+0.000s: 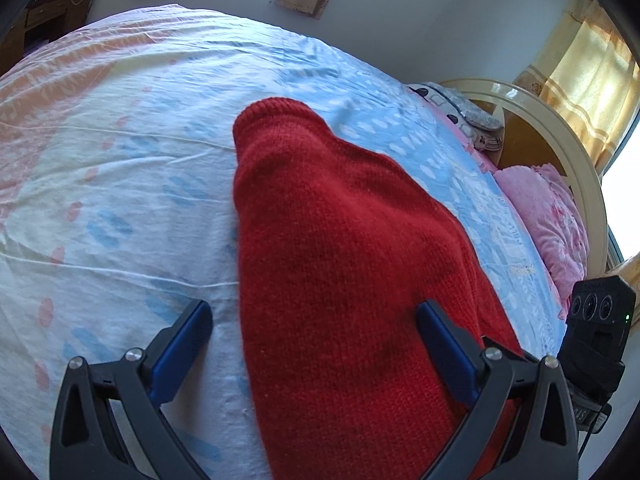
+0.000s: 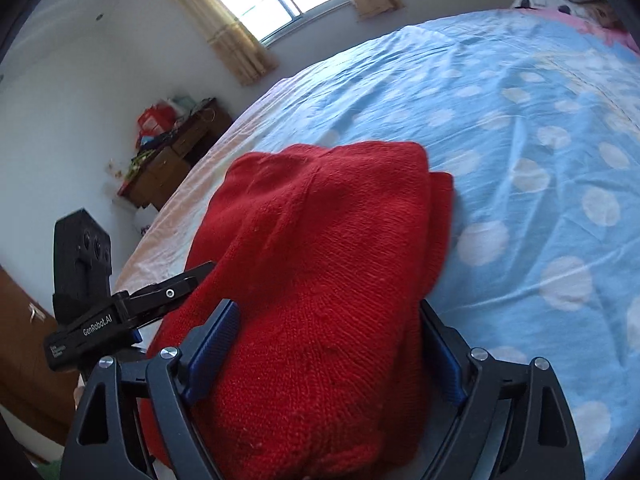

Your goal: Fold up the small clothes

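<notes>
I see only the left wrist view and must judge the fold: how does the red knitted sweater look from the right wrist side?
Observer: There the red knitted sweater lies doubled over on the bed, and a lower layer's edge sticks out past the top layer on the right.
Operator: Is the right hand-held gripper clamped on it?
Observer: No. The right hand-held gripper stands open, with the near end of the sweater lying between its jaws.
</notes>
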The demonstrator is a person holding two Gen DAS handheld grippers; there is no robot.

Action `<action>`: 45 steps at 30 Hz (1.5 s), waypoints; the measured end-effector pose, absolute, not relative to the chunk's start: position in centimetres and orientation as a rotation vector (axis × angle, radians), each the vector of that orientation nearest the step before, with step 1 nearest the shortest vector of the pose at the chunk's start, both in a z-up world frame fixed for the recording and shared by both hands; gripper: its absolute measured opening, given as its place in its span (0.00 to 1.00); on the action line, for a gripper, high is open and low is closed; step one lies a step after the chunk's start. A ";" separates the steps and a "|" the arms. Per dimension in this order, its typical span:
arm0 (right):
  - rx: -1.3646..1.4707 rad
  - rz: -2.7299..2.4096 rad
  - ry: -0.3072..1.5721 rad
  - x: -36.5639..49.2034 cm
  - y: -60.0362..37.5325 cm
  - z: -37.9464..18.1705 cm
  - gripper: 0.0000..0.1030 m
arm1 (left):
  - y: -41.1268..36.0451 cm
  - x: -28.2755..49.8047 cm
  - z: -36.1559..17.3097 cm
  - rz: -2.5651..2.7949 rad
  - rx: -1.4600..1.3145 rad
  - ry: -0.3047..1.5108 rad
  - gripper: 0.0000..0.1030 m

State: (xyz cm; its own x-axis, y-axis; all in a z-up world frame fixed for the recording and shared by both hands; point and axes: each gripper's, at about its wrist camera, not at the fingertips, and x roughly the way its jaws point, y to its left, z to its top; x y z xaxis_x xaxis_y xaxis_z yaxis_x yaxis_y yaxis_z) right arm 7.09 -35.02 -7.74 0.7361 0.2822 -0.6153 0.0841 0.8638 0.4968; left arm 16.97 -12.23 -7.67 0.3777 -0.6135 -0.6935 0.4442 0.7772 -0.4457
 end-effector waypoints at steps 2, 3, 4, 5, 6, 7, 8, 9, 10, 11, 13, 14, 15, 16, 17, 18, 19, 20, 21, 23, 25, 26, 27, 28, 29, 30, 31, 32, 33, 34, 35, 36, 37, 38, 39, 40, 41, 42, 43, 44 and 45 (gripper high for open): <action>0.528 0.103 0.736 7.0 -35.0 -7.9 0.62 | -12.4 17.0 -7.7 -0.684 -0.195 0.968 1.00; 0.528 0.110 0.732 7.0 -34.9 -7.9 0.59 | -12.5 16.9 -7.7 -0.687 -0.187 0.962 1.00; 0.523 0.112 0.733 6.9 -34.7 -7.8 0.55 | -12.6 16.8 -7.6 -0.690 -0.178 0.959 0.98; 0.516 0.108 0.734 6.8 -34.5 -7.8 0.52 | -12.8 16.6 -7.5 -0.700 -0.167 0.954 0.94; 0.511 0.099 0.735 6.7 -34.3 -7.8 0.51 | -13.1 16.4 -7.4 -0.723 -0.159 0.948 0.82; 0.512 0.088 0.733 6.6 -34.1 -7.6 0.48 | -13.5 16.3 -7.3 -0.738 -0.148 0.944 0.80; 0.513 0.079 0.730 6.6 -33.8 -7.5 0.45 | -13.7 16.2 -7.2 -0.728 -0.136 0.940 0.79; 0.511 0.066 0.727 6.4 -33.5 -7.3 0.43 | -13.8 16.2 -7.2 -0.725 -0.134 0.942 0.78; 0.511 0.053 0.725 6.2 -33.1 -7.1 0.41 | -13.7 16.4 -7.2 -0.727 -0.141 0.949 0.76; 0.521 0.040 0.723 5.8 -32.7 -6.8 0.39 | -13.5 16.5 -7.2 -0.729 -0.160 0.963 0.74; 0.545 0.039 0.725 5.0 -32.5 -6.3 0.37 | -13.0 16.6 -7.1 -0.734 -0.200 1.000 0.64; 0.564 0.051 0.722 4.2 -32.4 -5.8 0.36 | -12.8 16.4 -7.0 -0.738 -0.209 1.013 0.61; 0.579 0.063 0.719 3.5 -32.4 -5.4 0.36 | -12.6 16.2 -6.7 -0.745 -0.212 1.029 0.55; 0.592 0.079 0.718 2.6 -32.3 -5.0 0.36 | -12.5 15.9 -6.4 -0.750 -0.208 1.043 0.52; 0.596 0.091 0.721 1.7 -32.1 -4.5 0.36 | -12.5 15.3 -6.1 -0.757 -0.198 1.066 0.52; 0.591 0.096 0.732 0.6 -32.0 -4.2 0.36 | -12.5 14.5 -5.9 -0.766 -0.183 1.091 0.52; 0.583 0.097 0.748 -0.4 -31.8 -4.1 0.36 | -12.6 13.8 -5.7 -0.775 -0.167 1.108 0.52; 0.579 0.100 0.763 -1.8 -31.7 -4.1 0.36 | -12.7 12.6 -5.6 -0.784 -0.141 1.126 0.52; 0.581 0.104 0.774 -3.3 -31.6 -4.3 0.36 | -12.8 11.3 -5.4 -0.793 -0.117 1.137 0.52; 0.596 0.098 0.787 -5.7 -31.7 -4.9 0.36 | -13.0 9.4 -5.2 -0.806 -0.091 1.146 0.57; 0.631 0.089 0.785 -7.6 -32.0 -5.8 0.36 | -13.6 7.9 -5.2 -0.792 -0.046 1.132 0.79; 0.648 0.086 0.782 -8.0 -32.3 -6.3 0.37 | -14.1 7.7 -5.2 -0.783 -0.020 1.122 0.85; 0.673 0.078 0.776 -8.4 -32.6 -6.8 0.37 | -14.6 7.4 -5.3 -0.769 0.009 1.114 0.96; 0.705 0.070 0.765 -8.8 -32.8 -7.3 0.39 | -15.3 7.2 -5.7 -0.750 0.030 1.115 1.00; 0.733 0.063 0.751 -8.9 -33.1 -7.7 0.43 | -15.6 7.3 -6.0 -0.744 0.026 1.118 1.00; 0.757 0.048 0.741 -8.9 -33.3 -8.2 0.44 | -15.8 7.5 -6.3 -0.748 0.007 1.124 1.00; 0.775 0.043 0.731 -8.9 -33.4 -8.5 0.49 | -15.9 7.8 -6.6 -0.746 -0.014 1.124 1.00; 0.803 0.047 0.712 -8.9 -33.5 -8.8 0.50 | -16.0 7.9 -6.7 -0.740 -0.025 1.108 1.00; 0.808 0.045 0.702 -8.9 -33.5 -8.9 0.50 | -16.1 7.9 -6.7 -0.735 -0.022 1.094 1.00; 0.796 0.039 0.696 -8.8 -33.4 -8.9 0.51 | -16.4 7.7 -6.7 -0.731 -0.005 1.074 1.00; 0.767 0.027 0.691 -8.7 -32.9 -8.7 0.52 | -16.5 7.5 -6.6 -0.729 0.005 1.062 1.00; 0.755 0.020 0.688 -8.5 -32.7 -8.6 0.53 | -16.7 7.3 -6.6 -0.731 0.008 1.052 0.96; 0.742 0.008 0.682 -8.4 -32.5 -8.6 0.53 | -16.7 7.1 -6.5 -0.749 0.000 1.047 0.80; 0.729 -0.006 0.680 -8.4 -32.2 -8.5 0.53 | -16.8 6.9 -6.4 -0.784 -0.022 1.048 0.73; 0.709 -0.021 0.684 -8.3 -31.9 -8.3 0.53 | -16.8 6.7 -6.2 -0.772 -0.022 1.040 0.71; 0.694 -0.033 0.688 -8.4 -31.9 -8.3 0.50 | -16.8 6.6 -6.1 -0.762 -0.016 1.033 0.67; 0.667 -0.044 0.691 -8.5 -31.5 -7.9 0.44 | -16.9 6.2 -5.8 -0.749 -0.004 1.015 0.64; 0.629 -0.061 0.695 -8.6 -31.0 -7.4 0.43 | -17.1 5.7 -5.5 -0.731 0.019 0.994 0.60; 0.574 -0.087 0.701 -8.7 -30.4 -6.9 0.41 | -17.3 5.2 -5.1 -0.716 0.044 0.974 0.56; 0.507 -0.114 0.706 -8.8 -29.5 -6.2 0.40 | -17.4 4.8 -4.9 -0.706 0.063 0.959 0.54; 0.460 -0.130 0.709 -8.7 -29.0 -5.8 0.40 | -17.5 4.4 -4.6 -0.698 0.082 0.944 0.49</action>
State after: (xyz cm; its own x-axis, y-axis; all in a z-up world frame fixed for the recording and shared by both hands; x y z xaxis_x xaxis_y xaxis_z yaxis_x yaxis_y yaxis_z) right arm -8.70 -28.99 -5.77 0.7559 0.0384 -0.6536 0.2684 0.8923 0.3629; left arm 4.43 -17.46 -4.56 0.3872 -0.5131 -0.7660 0.5823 0.7803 -0.2283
